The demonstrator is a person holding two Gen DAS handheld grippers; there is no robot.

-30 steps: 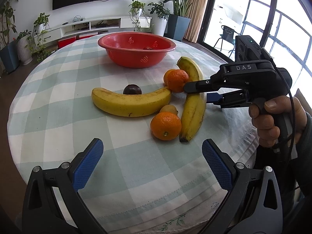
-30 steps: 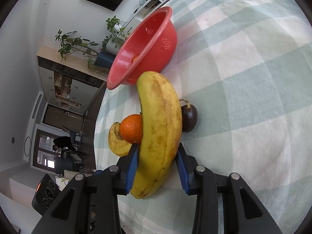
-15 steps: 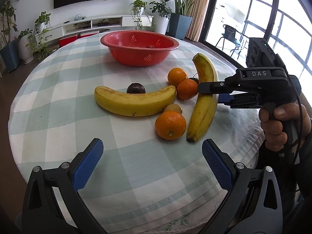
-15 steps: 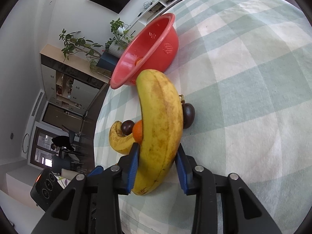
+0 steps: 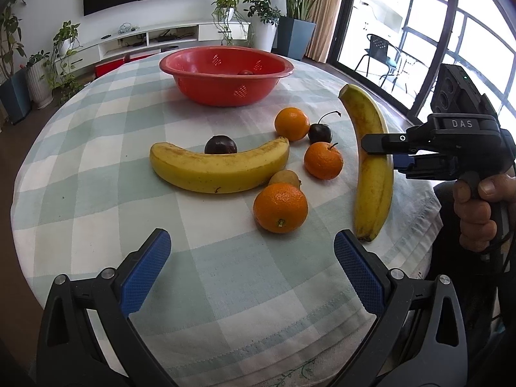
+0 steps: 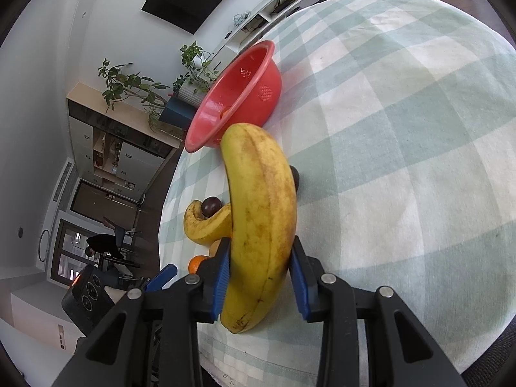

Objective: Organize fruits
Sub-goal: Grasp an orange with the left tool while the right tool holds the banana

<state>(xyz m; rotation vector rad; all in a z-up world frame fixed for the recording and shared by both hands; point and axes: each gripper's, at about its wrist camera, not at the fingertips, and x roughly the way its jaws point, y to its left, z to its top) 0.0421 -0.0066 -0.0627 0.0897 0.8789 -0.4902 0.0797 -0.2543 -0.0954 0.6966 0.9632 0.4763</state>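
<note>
Lifting a banana (image 6: 261,222) clear of the oranges (image 5: 323,160), right tongs (image 6: 259,277) clamped on its middle; heading, likely, for the bowl (image 5: 225,75); left tongs (image 5: 251,274) idling agape, gripping nothing.

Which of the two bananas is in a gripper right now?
The banana on the right, clamped mid-length by the right gripper; the other banana lies free among the oranges.

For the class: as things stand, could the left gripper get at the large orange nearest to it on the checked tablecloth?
Probably yes. The left gripper is open and empty, and only bare checked tablecloth lies between it and the large orange.
</note>
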